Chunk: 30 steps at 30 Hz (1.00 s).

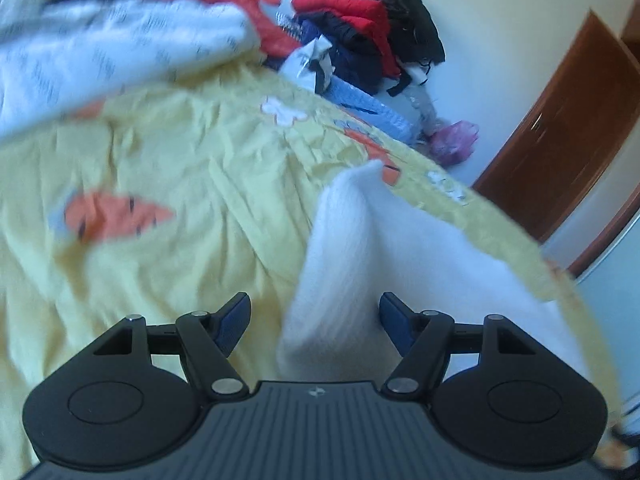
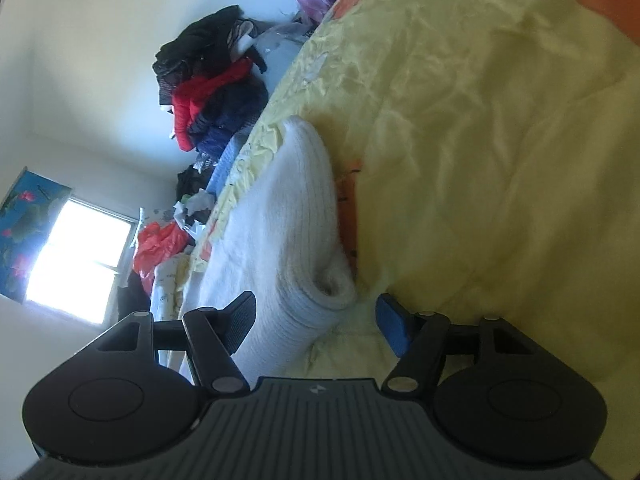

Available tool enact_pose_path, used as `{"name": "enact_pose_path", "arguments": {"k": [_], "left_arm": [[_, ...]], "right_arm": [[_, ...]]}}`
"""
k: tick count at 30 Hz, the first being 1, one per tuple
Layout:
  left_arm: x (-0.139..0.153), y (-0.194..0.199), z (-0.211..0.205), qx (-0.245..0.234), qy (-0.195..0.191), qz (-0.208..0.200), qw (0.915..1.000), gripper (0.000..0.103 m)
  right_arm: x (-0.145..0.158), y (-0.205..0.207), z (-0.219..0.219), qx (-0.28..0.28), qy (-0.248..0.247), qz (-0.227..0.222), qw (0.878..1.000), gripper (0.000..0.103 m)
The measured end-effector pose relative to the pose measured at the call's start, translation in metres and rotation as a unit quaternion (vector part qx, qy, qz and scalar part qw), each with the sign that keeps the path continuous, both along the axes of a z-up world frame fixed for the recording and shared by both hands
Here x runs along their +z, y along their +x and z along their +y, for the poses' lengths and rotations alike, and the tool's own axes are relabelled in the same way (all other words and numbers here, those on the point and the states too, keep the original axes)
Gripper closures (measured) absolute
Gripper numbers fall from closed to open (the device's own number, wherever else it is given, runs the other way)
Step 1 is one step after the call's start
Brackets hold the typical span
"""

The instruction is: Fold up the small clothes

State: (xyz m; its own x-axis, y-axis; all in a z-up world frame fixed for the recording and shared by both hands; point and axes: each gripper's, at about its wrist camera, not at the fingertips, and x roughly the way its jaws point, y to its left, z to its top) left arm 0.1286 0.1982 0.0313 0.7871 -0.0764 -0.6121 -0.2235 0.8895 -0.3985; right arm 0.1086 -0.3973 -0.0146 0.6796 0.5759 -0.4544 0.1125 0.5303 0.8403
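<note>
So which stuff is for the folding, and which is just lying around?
For the job:
white knit
left gripper, open
right gripper, open

Lying about:
clothes heap
purple bag
yellow sheet

Left tongs (image 1: 315,318) and right tongs (image 2: 316,320): matte black linkage arms, silver pivot pins, blue ribbed pads, grey ridged housing with small logo.

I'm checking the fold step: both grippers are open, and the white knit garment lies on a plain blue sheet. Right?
Not quite. The sheet is yellow with orange carrot prints, as the left wrist view shows. The rest holds: the left gripper and right gripper are open, and the white knit garment lies on it.
</note>
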Motion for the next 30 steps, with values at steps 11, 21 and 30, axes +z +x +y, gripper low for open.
{"name": "enact_pose_path", "arguments": {"k": [11, 21, 30], "left_arm": [[0.005, -0.018, 0.008, -0.030, -0.052, -0.032, 0.9977, 0.089], [0.001, -0.056, 0.023, 0.026, -0.113, -0.053, 0.9919, 0.019], [-0.040, -0.066, 0.010, 0.048, -0.229, -0.050, 0.9708, 0.013]], "right_arm": [[0.005, 0.019, 0.025, 0.006, -0.038, -0.001, 0.999, 0.035], [0.011, 0.007, 0.018, 0.015, -0.045, -0.005, 0.999, 0.032], [0.004, -0.008, 0.028, -0.012, -0.034, -0.023, 0.999, 0.031]]}}
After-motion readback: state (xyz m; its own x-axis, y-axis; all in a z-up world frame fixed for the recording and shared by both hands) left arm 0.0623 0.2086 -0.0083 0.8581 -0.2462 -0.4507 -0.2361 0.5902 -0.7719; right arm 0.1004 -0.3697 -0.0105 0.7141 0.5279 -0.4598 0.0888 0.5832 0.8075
